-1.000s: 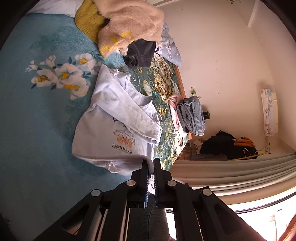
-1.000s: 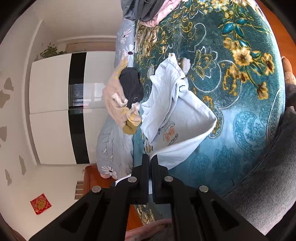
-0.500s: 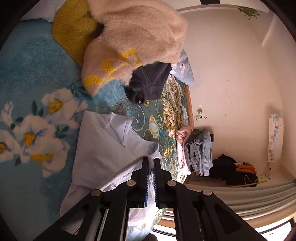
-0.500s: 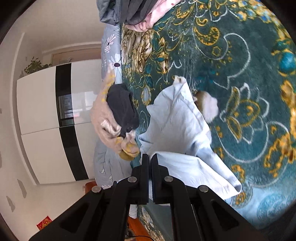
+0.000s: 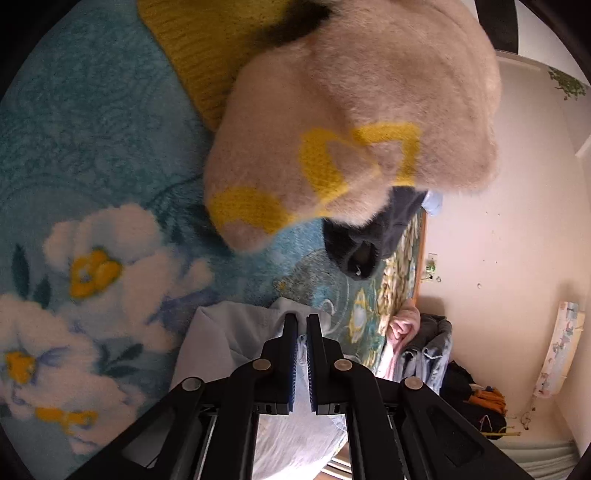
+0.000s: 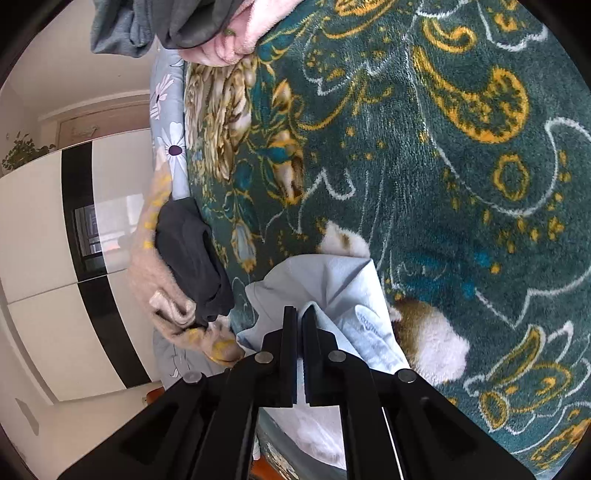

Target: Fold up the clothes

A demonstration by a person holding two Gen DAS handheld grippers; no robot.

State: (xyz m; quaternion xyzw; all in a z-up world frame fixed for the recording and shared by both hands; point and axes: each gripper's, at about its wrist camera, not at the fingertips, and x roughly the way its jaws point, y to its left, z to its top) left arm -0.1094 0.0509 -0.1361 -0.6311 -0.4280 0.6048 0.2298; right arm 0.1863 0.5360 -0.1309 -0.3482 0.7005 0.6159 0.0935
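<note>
Left claw (image 5: 301, 321) pinched narrow on pale blue shirt (image 5: 221, 332) fabric; cloth sits between the pads and drapes back under the claw body. Right claw (image 6: 299, 314) same: jaws nearly closed, clamping a fold of the shirt (image 6: 332, 280). Shirt is bunched and partly lifted off the bed blanket (image 6: 443, 184), so long axis can't be read; in the right view its free creased end points away from the claw toward the blanket's middle. Just ahead of the left claw: fuzzy beige sweater (image 5: 351, 110) over a dark garment (image 5: 369, 243), yellow knit (image 5: 207, 48) behind. Folded stack (image 6: 177, 22) lies at the far edge of the bed.
</note>
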